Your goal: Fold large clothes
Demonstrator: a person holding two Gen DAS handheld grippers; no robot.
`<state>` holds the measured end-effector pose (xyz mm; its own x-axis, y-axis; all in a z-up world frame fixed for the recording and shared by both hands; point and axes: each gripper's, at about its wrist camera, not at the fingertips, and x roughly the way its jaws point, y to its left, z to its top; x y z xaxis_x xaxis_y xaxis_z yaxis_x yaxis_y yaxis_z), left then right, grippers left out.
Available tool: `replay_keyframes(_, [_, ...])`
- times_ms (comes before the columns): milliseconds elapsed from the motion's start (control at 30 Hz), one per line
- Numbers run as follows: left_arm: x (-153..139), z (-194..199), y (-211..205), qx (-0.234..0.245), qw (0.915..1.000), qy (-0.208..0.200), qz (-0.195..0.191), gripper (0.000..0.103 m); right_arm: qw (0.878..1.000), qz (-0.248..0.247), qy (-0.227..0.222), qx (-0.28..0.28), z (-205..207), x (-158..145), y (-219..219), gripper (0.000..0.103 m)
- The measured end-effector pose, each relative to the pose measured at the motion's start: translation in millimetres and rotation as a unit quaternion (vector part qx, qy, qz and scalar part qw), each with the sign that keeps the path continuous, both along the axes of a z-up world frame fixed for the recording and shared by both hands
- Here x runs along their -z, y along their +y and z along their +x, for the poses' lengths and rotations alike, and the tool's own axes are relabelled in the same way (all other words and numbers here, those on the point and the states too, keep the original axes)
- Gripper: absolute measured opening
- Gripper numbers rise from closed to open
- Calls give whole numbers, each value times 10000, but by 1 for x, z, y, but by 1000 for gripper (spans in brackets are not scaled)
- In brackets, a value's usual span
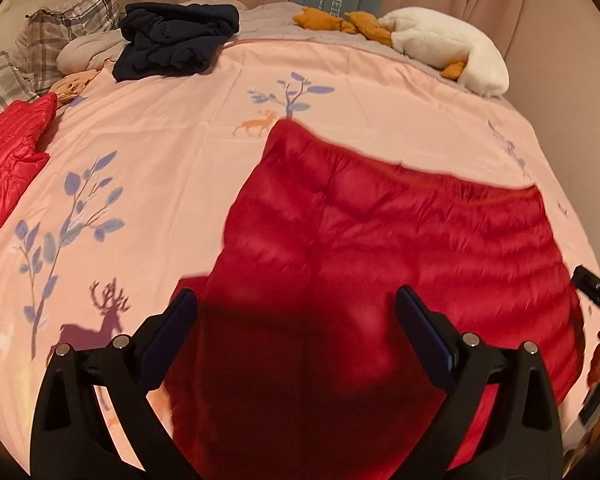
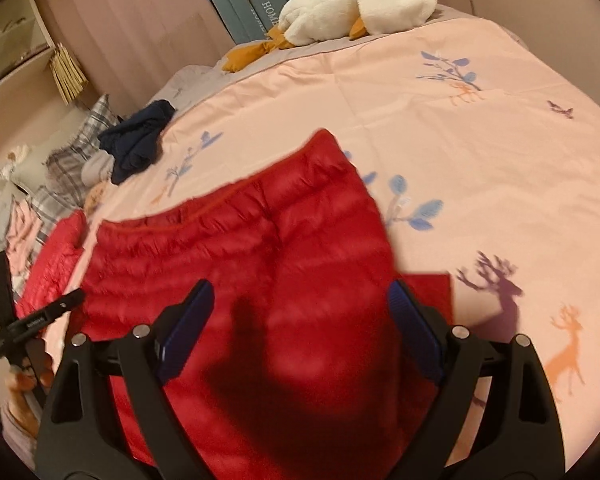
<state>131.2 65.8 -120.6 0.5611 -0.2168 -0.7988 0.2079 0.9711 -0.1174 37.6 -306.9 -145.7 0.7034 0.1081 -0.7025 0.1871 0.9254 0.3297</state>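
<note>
On the bed's pink bedspread (image 1: 172, 160) I see a second red quilted garment (image 1: 12, 152) at the far left. My left gripper (image 1: 296, 312) hangs over the near part of the red down jacket (image 1: 380, 232), its jaws spread wide and gripping nothing. The jacket lies flat, reaching away from both grippers. My right gripper (image 2: 300, 304) also hovers above the jacket's near end, jaws wide apart and empty. A white plush goose (image 2: 360, 4) lies at the far edge.
</note>
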Motion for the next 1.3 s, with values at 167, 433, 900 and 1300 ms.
replay_keyframes(167, [10,-23,15,155,9997,145,-118,99,9995,-261,188,0,-18,10,3,85])
replay_keyframes(433, [22,-48,23,207,9985,270,-426,69,9969,-695,176,-310,-10,15,22,40])
replay_keyframes(900, [14,-63,19,58,9998,184,-75,69,9946,-1030,33,-71,-18,8,28,53])
replay_keyframes(1300, [-19,-70,-20,56,9970,-623,461,88,9762,-1627,-715,-1247,-31,-27,131,69])
